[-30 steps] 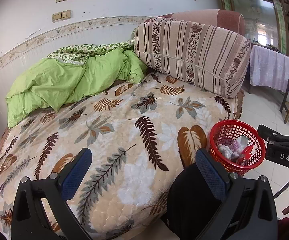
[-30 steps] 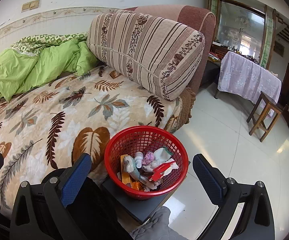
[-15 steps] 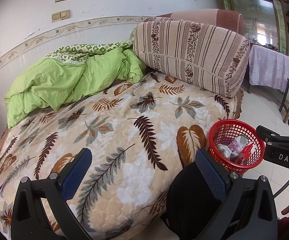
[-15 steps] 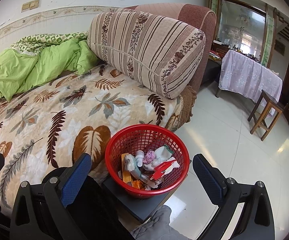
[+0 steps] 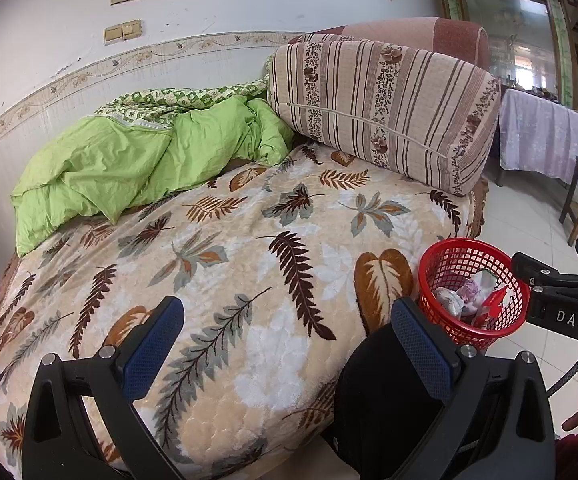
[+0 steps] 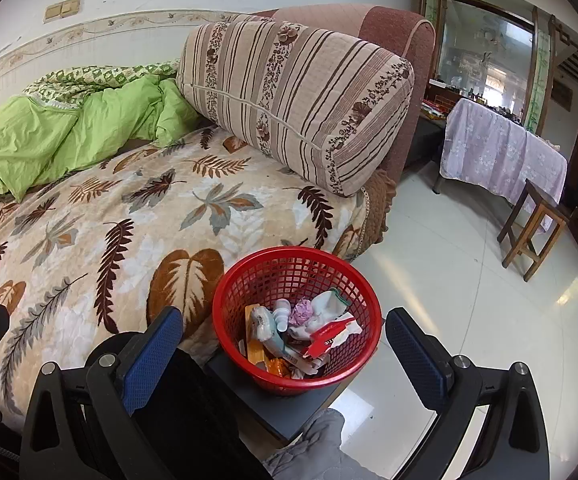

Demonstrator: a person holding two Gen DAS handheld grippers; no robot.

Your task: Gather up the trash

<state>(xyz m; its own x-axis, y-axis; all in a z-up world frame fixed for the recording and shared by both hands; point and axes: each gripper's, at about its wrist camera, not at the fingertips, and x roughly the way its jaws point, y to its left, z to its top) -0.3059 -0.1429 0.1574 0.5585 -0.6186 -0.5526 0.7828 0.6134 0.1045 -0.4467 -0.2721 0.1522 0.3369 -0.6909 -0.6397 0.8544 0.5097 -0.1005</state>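
left tool: blue-padded fingers spread wide, nothing between them, held over the near edge of the bed with the beige leaf-patterned fleece blanket. right tool: fingers likewise spread and empty, held just above and in front of the round red plastic mesh basket.

change over the last second: slight only. both views have shifted a little, the basket sitting marginally lower and to the left in the left wrist view. neither tool has opened or shut. judgement: no pickup is under way; no loose litter shows on the blanket, so collection appears finished or near it.

location: the basket stands on a small dark grey platform beside the bed's corner, above the glossy white tiled floor. it holds the crumpled wrappers and small packets of trash.

orientation: basket upright, mouth facing up, axis vertical. the red wrapper inside lies with its long axis running lower left to upper right. the striped bolster cushion lies lengthwise at the head of the bed.
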